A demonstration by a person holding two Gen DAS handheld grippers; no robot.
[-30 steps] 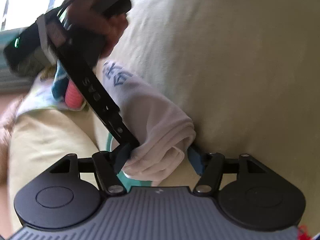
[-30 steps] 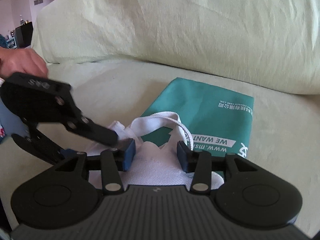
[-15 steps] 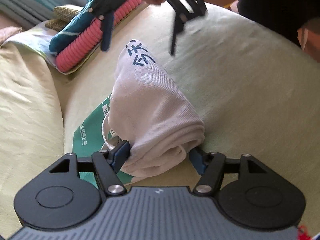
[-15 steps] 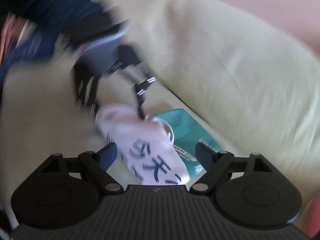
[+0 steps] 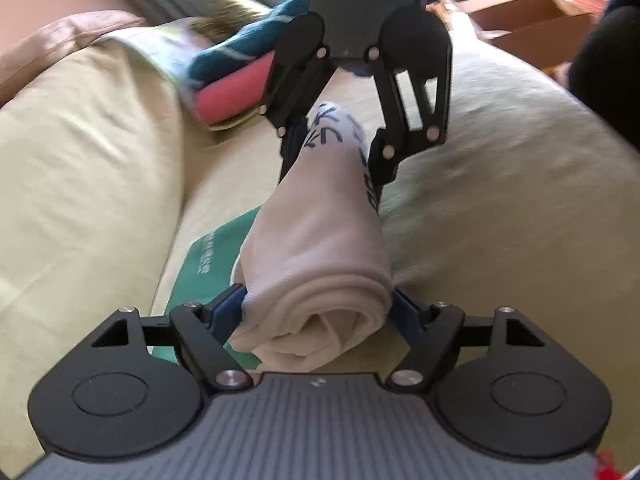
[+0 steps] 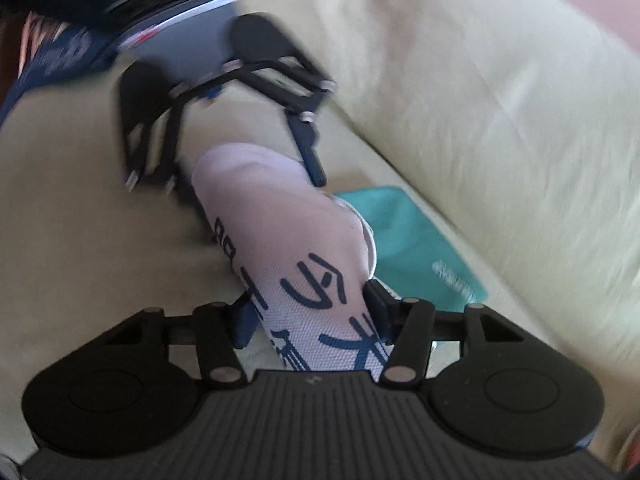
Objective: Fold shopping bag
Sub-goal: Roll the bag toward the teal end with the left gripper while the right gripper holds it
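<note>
Here the white shopping bag (image 5: 320, 248), rolled into a thick bundle with dark blue lettering, runs as a bridge between the two grippers above a pale yellow-green sofa seat (image 5: 500, 208); its long axis lies straight along the line from one gripper to the other, so each wrist camera looks down the roll at the opposite tool; the left gripper (image 5: 318, 312) has the rolled end, where the layers spiral, between its blue pads, the pads touching both flanks while the jaws are opening; the right gripper (image 6: 310, 320) straddles the lettered end and its jaws are closing, the pads pressed against the cloth on both sides; a flat teal bag (image 6: 416, 240) lies on the seat under and beside the roll, against the back cushion (image 6: 480, 100); neither hand is nearer than the other, since each holds one end, so the next move probably turns on keeping that shared axis straight while the roll is lowered or tightened; folded teal and pink cloths (image 5: 236, 80) sit well apart behind.
</note>
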